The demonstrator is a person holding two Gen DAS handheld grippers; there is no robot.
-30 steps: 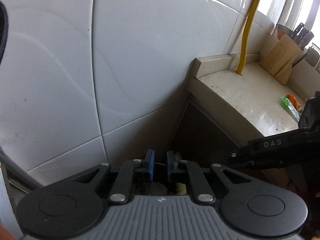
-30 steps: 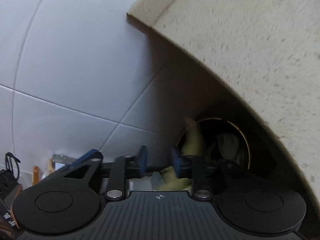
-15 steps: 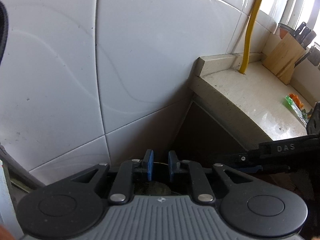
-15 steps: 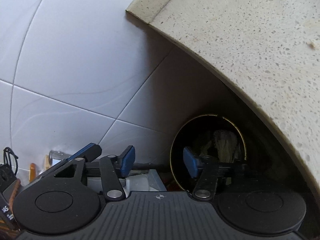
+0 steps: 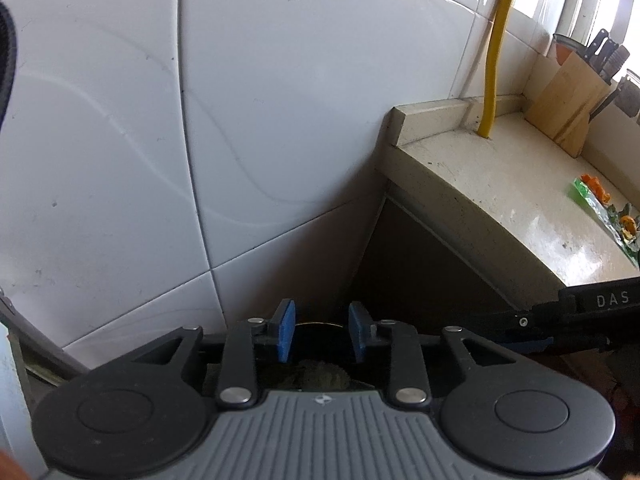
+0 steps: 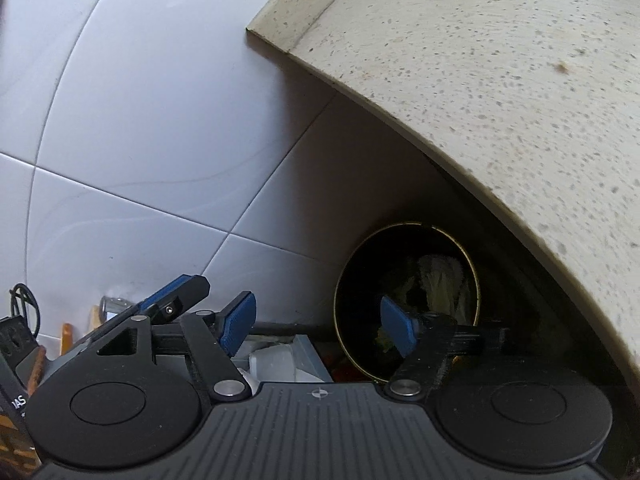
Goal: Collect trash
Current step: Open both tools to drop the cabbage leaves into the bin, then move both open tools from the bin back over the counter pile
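A round dark trash bin [image 6: 348, 280] with a thin gold rim stands on the floor, tucked under the speckled countertop [image 6: 500, 80]. Pale crumpled trash [image 6: 440, 280] lies inside it. My right gripper [image 6: 318, 324] hangs above the bin's left rim, open wide and holding nothing. In the left wrist view my left gripper [image 5: 322, 332] is partly open over the same bin, with nothing between its blue pads [image 5: 286, 332]. Greyish trash [image 5: 320, 378] shows below it. A green and orange wrapper [image 5: 600, 212] lies on the countertop [image 5: 500, 184] at the right.
White wall tiles [image 5: 200, 120] fill the view close ahead. A yellow pipe [image 5: 494, 60] rises from the counter's back corner, and a wooden knife block [image 5: 568, 100] stands beyond it. A grey container [image 6: 288, 356] with white pieces sits left of the bin.
My right gripper opened from nearly shut to wide, and the yellowish piece seen by its fingers is gone from there. It also drew back from the bin. My left gripper's pads spread slightly.
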